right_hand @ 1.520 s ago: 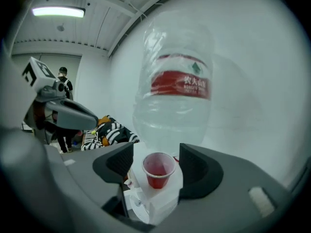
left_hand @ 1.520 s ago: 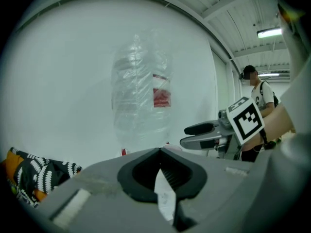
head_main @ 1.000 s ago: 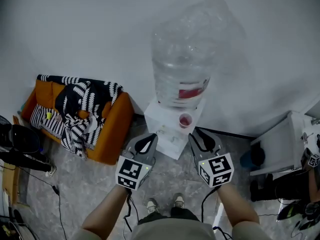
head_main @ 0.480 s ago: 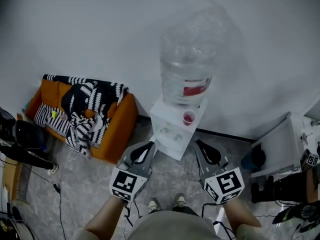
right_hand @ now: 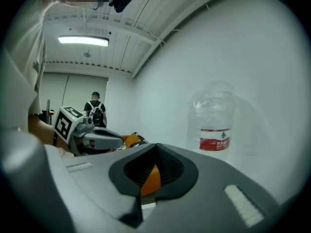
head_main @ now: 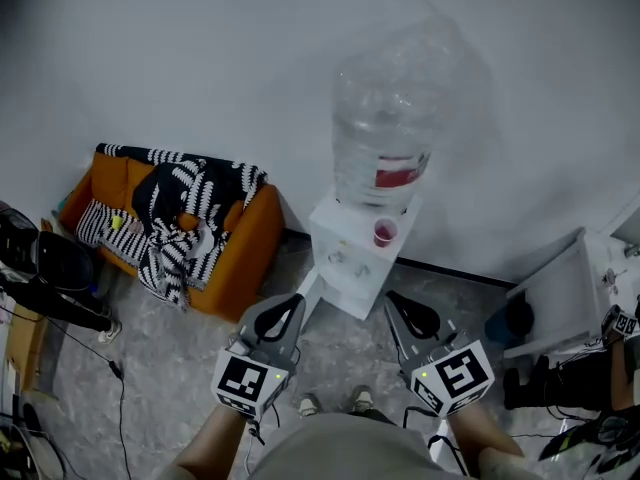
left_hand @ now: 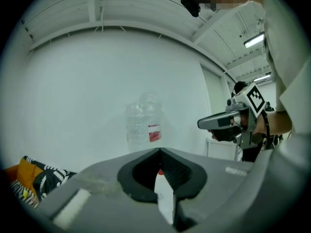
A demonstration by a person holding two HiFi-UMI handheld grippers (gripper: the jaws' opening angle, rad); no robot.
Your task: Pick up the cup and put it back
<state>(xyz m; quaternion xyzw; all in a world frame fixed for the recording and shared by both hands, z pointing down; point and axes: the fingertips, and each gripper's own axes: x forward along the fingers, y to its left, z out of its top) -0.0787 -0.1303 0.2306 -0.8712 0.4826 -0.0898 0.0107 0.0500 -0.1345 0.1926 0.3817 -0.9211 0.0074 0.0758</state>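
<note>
Both grippers drew back from dispenser (head_main: 345,260); cup (head_main: 384,232) stays on it, just under bottle (head_main: 385,138). We keep left gripper (head_main: 288,306) and right gripper (head_main: 400,303) fingers clenched, empty. Cup upright, ahead of fingers, nearer right gripper.

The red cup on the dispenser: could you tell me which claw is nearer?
Right. In the head view, the right claw is below the red cup; the left claw is down-left, farther off.

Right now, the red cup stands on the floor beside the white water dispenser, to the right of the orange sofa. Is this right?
No. The red cup stands on the white water dispenser, below the bottle, not on the floor; the head view shows it. It is right of the orange sofa.
</note>
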